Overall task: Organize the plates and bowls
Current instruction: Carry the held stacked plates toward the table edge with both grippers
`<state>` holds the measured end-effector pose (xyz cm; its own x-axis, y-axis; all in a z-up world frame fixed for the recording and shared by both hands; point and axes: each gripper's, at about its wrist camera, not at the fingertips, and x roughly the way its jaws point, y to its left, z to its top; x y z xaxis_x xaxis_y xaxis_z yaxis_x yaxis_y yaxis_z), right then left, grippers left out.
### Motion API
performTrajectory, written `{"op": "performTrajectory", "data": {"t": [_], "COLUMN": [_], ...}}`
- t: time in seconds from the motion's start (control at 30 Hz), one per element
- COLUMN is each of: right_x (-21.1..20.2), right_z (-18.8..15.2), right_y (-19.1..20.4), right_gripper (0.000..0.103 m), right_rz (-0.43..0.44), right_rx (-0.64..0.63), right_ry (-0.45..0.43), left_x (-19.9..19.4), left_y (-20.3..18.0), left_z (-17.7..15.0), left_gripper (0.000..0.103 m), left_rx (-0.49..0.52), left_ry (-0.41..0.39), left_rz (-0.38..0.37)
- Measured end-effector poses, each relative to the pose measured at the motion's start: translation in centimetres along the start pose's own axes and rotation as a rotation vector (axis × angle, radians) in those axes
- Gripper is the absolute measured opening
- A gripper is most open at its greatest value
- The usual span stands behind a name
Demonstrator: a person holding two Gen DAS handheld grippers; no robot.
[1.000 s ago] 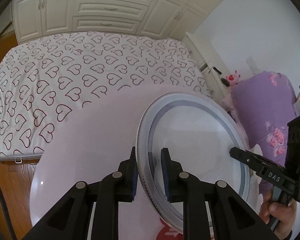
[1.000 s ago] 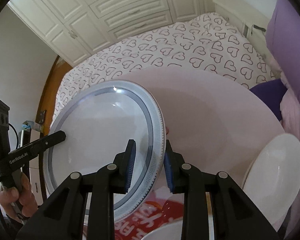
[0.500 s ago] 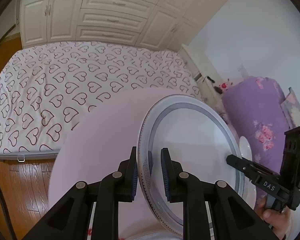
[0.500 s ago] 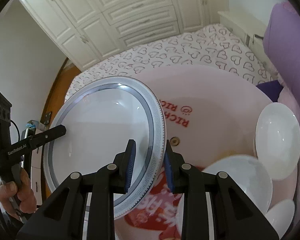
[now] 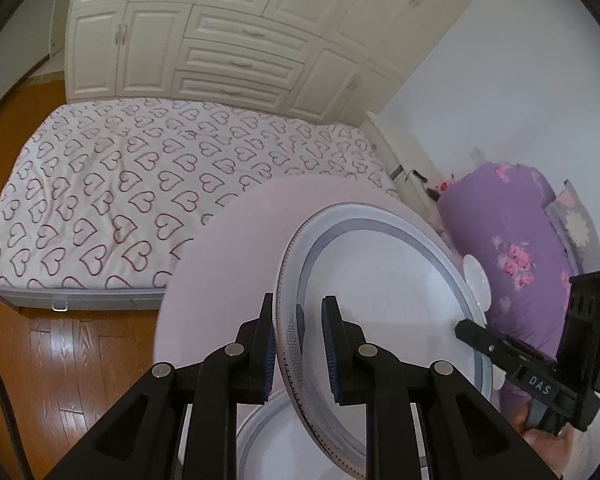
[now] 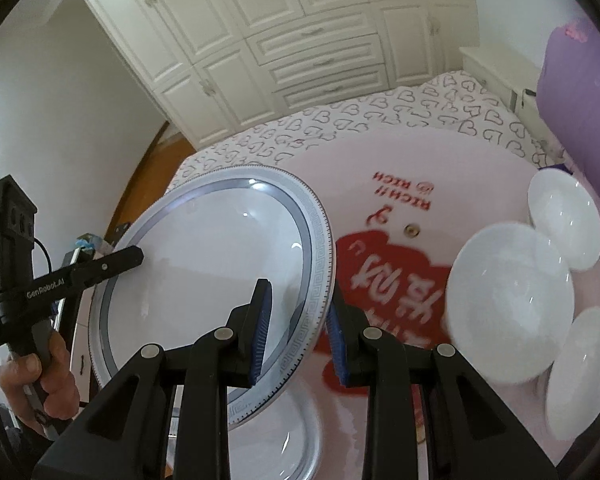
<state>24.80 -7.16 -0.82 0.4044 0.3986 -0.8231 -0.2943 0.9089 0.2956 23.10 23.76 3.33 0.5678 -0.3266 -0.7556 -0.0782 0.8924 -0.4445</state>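
Note:
A large white plate with a grey patterned rim (image 5: 384, 312) (image 6: 204, 280) is held tilted above the round pink table (image 5: 236, 264) (image 6: 404, 164). My left gripper (image 5: 298, 344) is shut on its rim on one side. My right gripper (image 6: 296, 332) is shut on the opposite rim. A second grey-rimmed plate (image 5: 268, 440) (image 6: 276, 432) lies on the table right below the held one. Three white bowls (image 6: 508, 304) (image 6: 564, 220) (image 6: 584, 372) sit on the table's right side.
A bed with a heart-patterned sheet (image 5: 140, 192) stands beyond the table. A purple rolled quilt (image 5: 508, 256) lies at the right. White wardrobes (image 5: 220, 40) fill the back wall. Wooden floor (image 5: 76, 360) shows at the left.
Both grippers have raised the plate and drawn it back toward the near side of the table. The second plate and all three bowls have come into view.

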Motion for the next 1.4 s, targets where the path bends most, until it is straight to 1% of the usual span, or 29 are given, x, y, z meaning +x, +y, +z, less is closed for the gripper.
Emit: {"op": "performTrajectory", "data": {"t": [0.17, 0.33, 0.4, 0.43, 0.5, 0.53, 0.6, 0.73, 1.03, 1.07, 1.23, 1.4], "right_x": [-0.8, -0.8, -0.9, -1.0, -1.0, -1.1, -1.1, -0.5, 0.7, 0.7, 1.1, 1.5], "right_z": [-2.9, -5.9, -6.9, -7.2, -8.0, -8.4, -9.2, -10.7, -12.6, -12.7, -13.0, -13.2], "right_y": [1.1, 1.4, 1.3, 1.1, 1.1, 1.0, 1.0, 1.1, 1.1, 1.2, 1.1, 1.4], "right_gripper": [0.027, 0.027, 0.027, 0.027, 0.027, 0.027, 0.027, 0.027, 0.028, 0.028, 0.029, 0.030], "right_rz": [0.009, 0.014, 0.012, 0.012, 0.010, 0.010, 0.009, 0.008, 0.005, 0.001, -0.019, -0.030], "right_rx": [-0.014, -0.014, -0.008, -0.006, -0.007, -0.006, -0.009, -0.024, -0.034, -0.038, -0.049, -0.062], "right_ry": [-0.004, 0.021, 0.027, 0.029, 0.035, 0.038, 0.049, 0.080, 0.117, 0.118, 0.128, 0.140], "left_x": [-3.7, -4.8, -4.3, -4.4, -3.9, -4.0, -3.6, -3.4, -0.9, -0.5, 0.4, 0.9], "left_y": [-0.2, -1.0, -1.7, -1.7, -2.3, -2.5, -3.1, -3.6, -2.9, -2.2, -1.7, -1.4], "left_z": [-4.4, -8.1, -8.6, -9.5, -9.8, -10.6, -10.3, -11.6, -11.4, -11.2, -11.2, -12.1], "left_gripper": [0.015, 0.015, 0.015, 0.015, 0.016, 0.016, 0.016, 0.016, 0.016, 0.016, 0.016, 0.017], "left_rx": [0.022, 0.022, 0.021, 0.021, 0.022, 0.025, 0.030, 0.027, 0.011, 0.012, 0.029, 0.040], "left_ry": [-0.023, -0.005, 0.007, 0.017, 0.034, 0.041, 0.047, 0.064, 0.118, 0.120, 0.113, 0.109], "left_rz": [0.033, 0.050, 0.058, 0.061, 0.062, 0.063, 0.072, 0.093, 0.117, 0.117, 0.129, 0.139]}}
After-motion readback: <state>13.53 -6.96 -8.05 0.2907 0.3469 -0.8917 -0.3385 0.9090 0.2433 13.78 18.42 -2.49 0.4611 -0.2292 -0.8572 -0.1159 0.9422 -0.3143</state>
